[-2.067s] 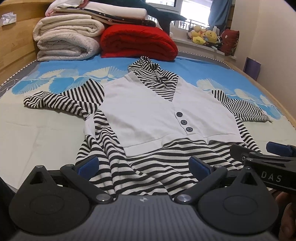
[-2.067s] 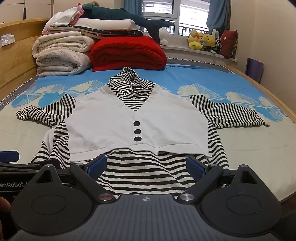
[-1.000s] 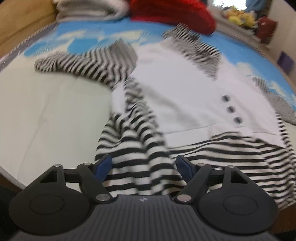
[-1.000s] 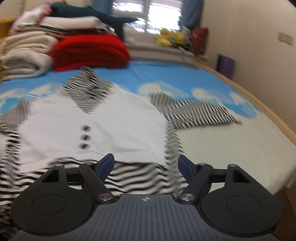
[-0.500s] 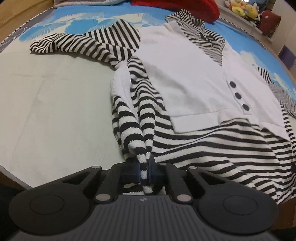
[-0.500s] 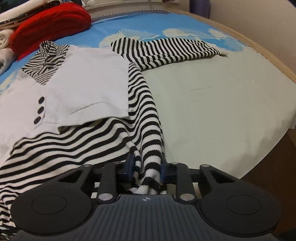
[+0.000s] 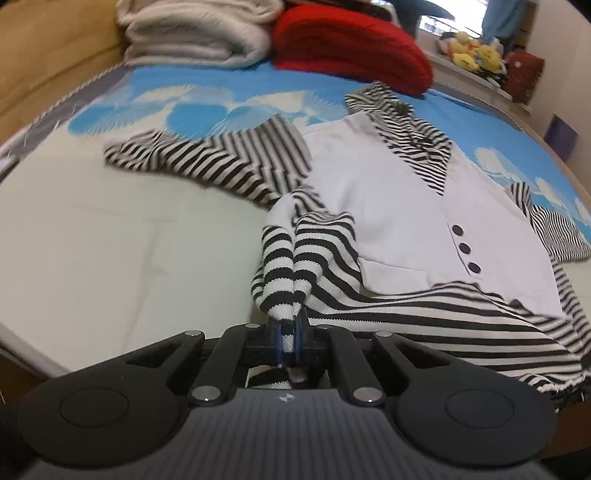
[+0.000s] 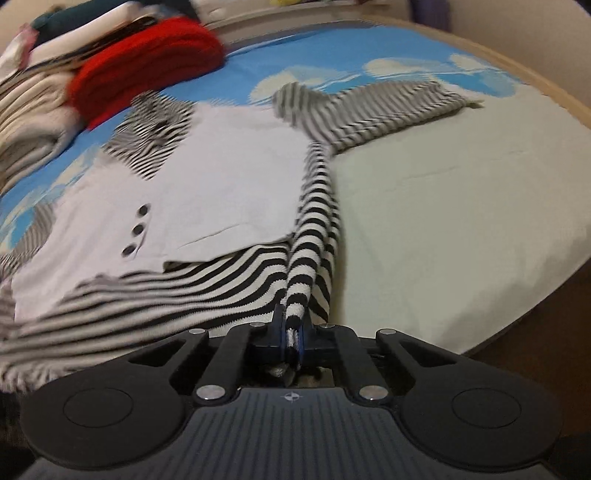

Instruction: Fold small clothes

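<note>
A small black-and-white striped dress [image 7: 424,306] with a white vest front [image 7: 391,206] and dark buttons lies face up on the bed. My left gripper [image 7: 287,338] is shut on the bunched striped hem at the dress's left bottom corner, which is lifted off the sheet. In the right wrist view my right gripper [image 8: 291,341] is shut on the gathered striped hem [image 8: 306,258] at the right bottom corner, and the fabric runs taut up the dress's side. Both sleeves [image 7: 207,162] [image 8: 373,107] lie spread outward.
The bed has a pale sheet [image 7: 92,243] near me and a blue patterned part [image 7: 207,99] beyond. Folded white blankets [image 7: 195,33] and a red blanket [image 7: 351,44] are stacked at the head. Soft toys [image 7: 472,55] sit on the sill. The bed's wooden edge [image 8: 546,99] runs at the right.
Both grippers came down to the hem corners and closed on the striped fabric. Since then the left corner has been lifted and pulled inward, and the right gripper has tightened and rolled.
</note>
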Demonstrator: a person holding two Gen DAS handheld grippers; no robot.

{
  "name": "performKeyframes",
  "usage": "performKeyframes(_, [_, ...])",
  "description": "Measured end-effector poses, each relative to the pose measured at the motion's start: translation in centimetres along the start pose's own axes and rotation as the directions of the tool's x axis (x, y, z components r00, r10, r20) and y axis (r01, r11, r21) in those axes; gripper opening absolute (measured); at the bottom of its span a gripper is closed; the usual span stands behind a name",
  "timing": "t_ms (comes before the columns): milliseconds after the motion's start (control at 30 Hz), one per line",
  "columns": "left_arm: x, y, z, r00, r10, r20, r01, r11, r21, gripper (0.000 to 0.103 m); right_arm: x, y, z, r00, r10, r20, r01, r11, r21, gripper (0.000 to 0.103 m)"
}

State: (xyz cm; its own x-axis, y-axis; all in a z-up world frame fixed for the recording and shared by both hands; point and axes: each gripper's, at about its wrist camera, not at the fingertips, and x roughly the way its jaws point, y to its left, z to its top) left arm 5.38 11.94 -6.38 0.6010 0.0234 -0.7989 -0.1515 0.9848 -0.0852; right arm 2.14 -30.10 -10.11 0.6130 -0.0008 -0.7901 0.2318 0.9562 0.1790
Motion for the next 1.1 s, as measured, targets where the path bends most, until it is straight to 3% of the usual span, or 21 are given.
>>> performKeyframes(100, [1.4,0.1,-0.2,0.994,-0.021,-0.106,0.020,1.000,-0.005,0.012,-0.8,0.4,-0.4,1.000,-0.010,-0.023,0.009,1.000,-0.028,0.007])
performKeyframes(233, [0.2,-1.0,0.2,1.000,-0.007,-0.018,0.007,0.999,0.033,0.019,-0.6,0.1,0.2,0.990,-0.140,0.001,0.140,0.987,-0.077,0.012])
performKeyframes(333, [-0.3,-2.0,0.5,0.998,-0.064,0.021,0.063,0.997,0.047,0.024,-1.2,-0.9,1.1,0.992,-0.119,0.042,0.119,0.993,-0.005,0.012])
performKeyframes(400, [0.9,-2.5,-0.1,0.993,-0.106,-0.051,0.107,0.994,0.029,0.030,-1.3,-1.1,1.5,0.996,-0.061,0.060,0.060,0.998,0.016,0.016])
performKeyframes(433, [2.1,-2.7,-0.4,0.985,-0.120,-0.125,0.123,0.992,0.017,0.042,-0.8,-1.0,1.4,0.998,-0.034,0.044,0.033,0.999,0.009,0.020])
performKeyframes(467, [3.5,-2.9,-1.0,0.969,-0.119,-0.217,0.125,0.992,0.011,0.045,0.1,-0.7,1.2,1.000,-0.019,0.006,0.019,1.000,-0.005,0.026])
performKeyframes(500, [4.7,-3.0,-1.6,0.954,-0.096,-0.284,0.102,0.995,0.007,0.044,1.4,-0.6,0.9,0.998,-0.030,-0.062,0.028,0.999,-0.028,0.027])
performKeyframes(533, [4.9,-3.0,-1.8,0.953,-0.078,-0.293,0.084,0.996,0.005,0.043,2.8,-0.6,0.4,0.987,-0.087,-0.134,0.079,0.995,-0.062,0.029])
performKeyframes(567, [4.6,-3.3,-1.7,0.957,-0.081,-0.277,0.086,0.996,0.009,0.044,3.6,-0.7,0.1,0.977,-0.139,-0.163,0.128,0.989,-0.076,0.043])
performKeyframes(667, [2.0,-4.1,0.0,0.985,-0.091,-0.150,0.100,0.993,0.057,0.044,2.5,-1.3,1.0,0.983,-0.139,-0.116,0.137,0.990,-0.027,0.042])
performKeyframes(767, [-0.6,-4.3,2.1,0.997,-0.079,0.001,0.079,0.994,0.080,0.044,0.0,-0.8,2.5,0.990,-0.139,0.041,0.140,0.989,-0.038,0.042])
performKeyframes(900, [-2.9,-2.7,6.9,0.989,-0.068,0.129,0.068,0.998,0.004,0.046,-2.5,0.5,4.1,0.973,-0.095,0.208,0.102,0.995,-0.019,0.043])
performKeyframes(1033, [-3.8,0.3,12.3,0.975,-0.024,0.221,0.038,0.997,-0.059,0.047,-4.4,3.2,6.7,0.935,0.015,0.355,0.009,0.998,-0.066,0.052])
performKeyframes(1100, [-3.6,2.5,15.0,0.952,0.055,0.302,-0.029,0.995,-0.091,0.056,-5.6,4.1,8.1,0.911,0.068,0.406,-0.044,0.997,-0.069,0.059])
